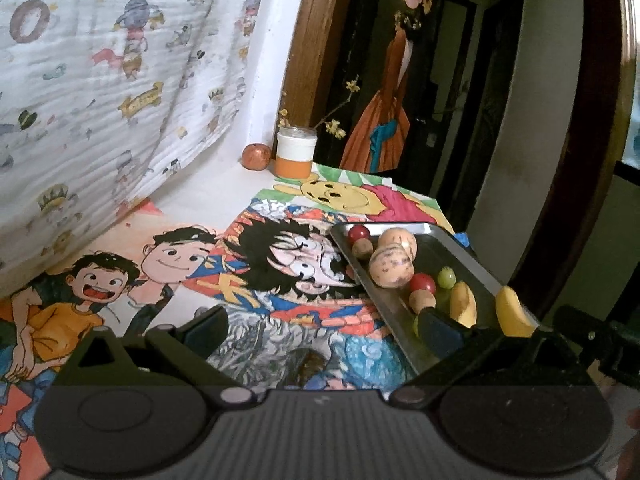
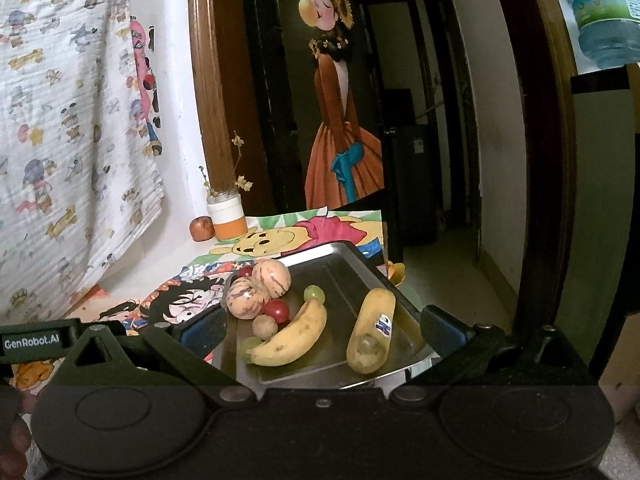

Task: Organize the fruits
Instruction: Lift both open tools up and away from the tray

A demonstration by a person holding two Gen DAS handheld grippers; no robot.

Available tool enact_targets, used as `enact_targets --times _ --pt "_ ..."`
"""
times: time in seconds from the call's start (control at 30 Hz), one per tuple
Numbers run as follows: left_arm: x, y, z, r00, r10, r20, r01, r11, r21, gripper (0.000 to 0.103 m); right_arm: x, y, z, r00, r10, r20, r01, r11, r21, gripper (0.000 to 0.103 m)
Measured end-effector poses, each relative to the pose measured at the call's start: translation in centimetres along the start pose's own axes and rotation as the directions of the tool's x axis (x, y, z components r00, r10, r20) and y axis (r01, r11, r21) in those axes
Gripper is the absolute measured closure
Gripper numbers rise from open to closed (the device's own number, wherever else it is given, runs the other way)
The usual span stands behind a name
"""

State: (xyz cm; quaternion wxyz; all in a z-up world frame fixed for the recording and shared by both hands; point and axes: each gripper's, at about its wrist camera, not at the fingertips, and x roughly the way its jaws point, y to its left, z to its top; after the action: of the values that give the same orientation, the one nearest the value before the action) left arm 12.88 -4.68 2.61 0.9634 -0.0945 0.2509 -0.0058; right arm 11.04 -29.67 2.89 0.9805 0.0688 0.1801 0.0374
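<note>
Fabric (image 1: 100,92) printed with small cartoon figures hangs at the far left, above a table covered in bright cartoon drawings (image 1: 248,280). Further right, by the white wall, a reddish round fruit (image 1: 256,156) sits just beside an orange-and-white jar (image 1: 295,152) holding thin twigs with yellow blossoms.

The left gripper (image 1: 320,324) has its fingers spread wide apart and holds nothing. Its left finger (image 1: 208,326) hangs over the drawings, while the right one reaches over the near edge of a metal tray (image 1: 460,252), close to a small brown fruit (image 1: 422,300).

In the right wrist view the tray (image 2: 344,276) lies between the fingers of the right gripper (image 2: 320,330), which are also wide apart and empty. On the tray's left side are two speckled round fruits (image 2: 244,300), touching each other, with a red one (image 2: 277,310) and a small brown one (image 2: 264,326) beside them. A green grape (image 2: 314,293) rests at the tip of a curved banana (image 2: 292,334). Right of it lies a second banana (image 2: 372,328) bearing a sticker.
</note>
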Motion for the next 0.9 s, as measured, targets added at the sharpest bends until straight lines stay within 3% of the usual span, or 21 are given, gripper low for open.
enact_targets --times 0.43,0.9 --pt "-1.2 0.8 -2.4 0.999 0.028 -0.024 -0.027 0.999 0.021 0.0 -1.0 2.0 -2.7 0.999 0.031 -0.024 -0.032 0.997 -0.063 0.001" --pt "-1.6 1.5 -3.3 0.999 0.042 -0.017 -0.042 0.999 0.021 0.0 -1.2 2.2 -3.6 0.999 0.034 -0.035 -0.036 0.998 -0.051 0.0"
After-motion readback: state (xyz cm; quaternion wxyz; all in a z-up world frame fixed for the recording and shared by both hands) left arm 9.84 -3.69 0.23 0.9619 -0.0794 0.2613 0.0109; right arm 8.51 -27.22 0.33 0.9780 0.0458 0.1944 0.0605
